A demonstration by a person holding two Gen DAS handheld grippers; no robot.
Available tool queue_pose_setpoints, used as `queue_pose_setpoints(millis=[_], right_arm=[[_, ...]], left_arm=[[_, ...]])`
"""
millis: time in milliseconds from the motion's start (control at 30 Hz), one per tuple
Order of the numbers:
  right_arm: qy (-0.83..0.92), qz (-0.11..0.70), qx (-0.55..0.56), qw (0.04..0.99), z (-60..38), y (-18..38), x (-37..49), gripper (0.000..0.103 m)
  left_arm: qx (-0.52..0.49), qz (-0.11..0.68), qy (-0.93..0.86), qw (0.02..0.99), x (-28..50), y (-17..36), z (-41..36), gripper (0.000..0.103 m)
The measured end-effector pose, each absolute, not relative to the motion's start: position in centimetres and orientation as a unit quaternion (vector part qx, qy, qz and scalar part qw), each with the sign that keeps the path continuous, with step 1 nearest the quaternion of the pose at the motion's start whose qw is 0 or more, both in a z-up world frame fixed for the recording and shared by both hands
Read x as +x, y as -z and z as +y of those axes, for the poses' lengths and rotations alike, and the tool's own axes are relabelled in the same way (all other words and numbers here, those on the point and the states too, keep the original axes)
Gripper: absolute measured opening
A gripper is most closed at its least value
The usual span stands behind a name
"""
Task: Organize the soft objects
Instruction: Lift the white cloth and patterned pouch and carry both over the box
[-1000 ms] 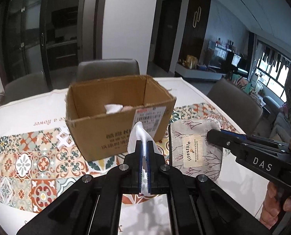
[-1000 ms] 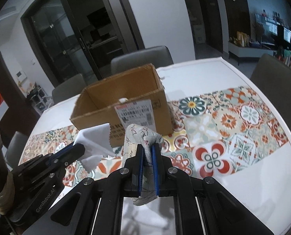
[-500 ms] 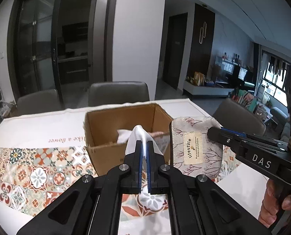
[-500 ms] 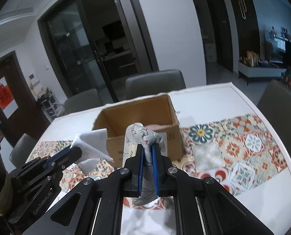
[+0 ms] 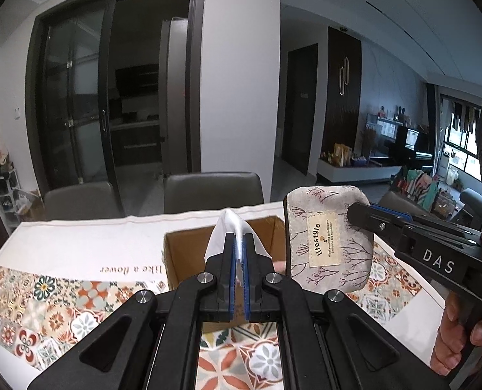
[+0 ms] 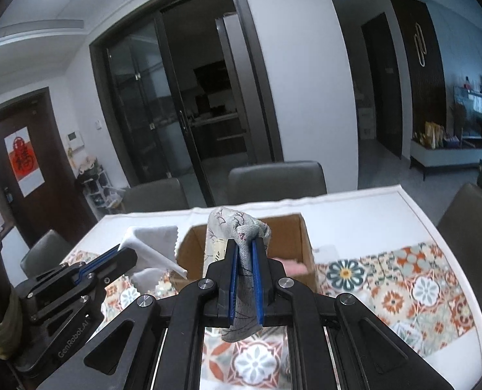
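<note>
Your left gripper (image 5: 237,256) has its jaws pressed together on a thin white cloth (image 5: 233,230), pinched at a fold so the loose corners fan out above the blue pads. Your right gripper (image 6: 244,260) is clamped on a grey fabric pouch (image 6: 237,227) with a twig print; from the left wrist view you can read the "lifestyle" label on its face (image 5: 325,243). Both items hang clear of the table, raised in front of the open cardboard box (image 6: 293,230).

That placement reads as a carry toward the box: held high enough to clear the rim, each piece gripped near one edge so it will drop free when released. The box already holds something pale pink at the bottom (too little of it shows to name). My judgement: both items are close to drop-off, the pouch nearer the right wall, the cloth toward the middle.

Surface: a table under a white tablecloth (image 6: 364,208) with a band of orange, teal and cream tile pattern, and upside-down lettering reading "like a flower" (image 5: 130,268).

Room: grey upholstered chairs (image 6: 276,178) at the far edge, dark glass sliding doors behind, a white pillar, a red paper decoration (image 6: 21,159) on a brown door at left, living area and windows off to the right.
</note>
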State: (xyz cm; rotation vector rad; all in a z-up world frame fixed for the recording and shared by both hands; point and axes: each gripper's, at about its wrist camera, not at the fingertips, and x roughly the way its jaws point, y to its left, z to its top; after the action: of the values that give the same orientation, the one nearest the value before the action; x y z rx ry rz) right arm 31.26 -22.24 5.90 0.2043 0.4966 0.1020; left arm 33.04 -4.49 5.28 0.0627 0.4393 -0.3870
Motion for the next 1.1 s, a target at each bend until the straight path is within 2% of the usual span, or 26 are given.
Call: queue_pose_setpoints(millis=[533,1100], right_arm=[[-0.066,0.226,0.088,0.968,-22.0,-6.8,35.4,0.010],[-0.068,0.263,0.083,0.959,-22.2,-3.5,41.8,0.010]], left_arm=[[0.037,0.200,0.175,0.963,36.6,-6.0,-4.9,0.006],[0.045,0.253,0.167,0.952,43.2,-2.0,-5.6,0.006]])
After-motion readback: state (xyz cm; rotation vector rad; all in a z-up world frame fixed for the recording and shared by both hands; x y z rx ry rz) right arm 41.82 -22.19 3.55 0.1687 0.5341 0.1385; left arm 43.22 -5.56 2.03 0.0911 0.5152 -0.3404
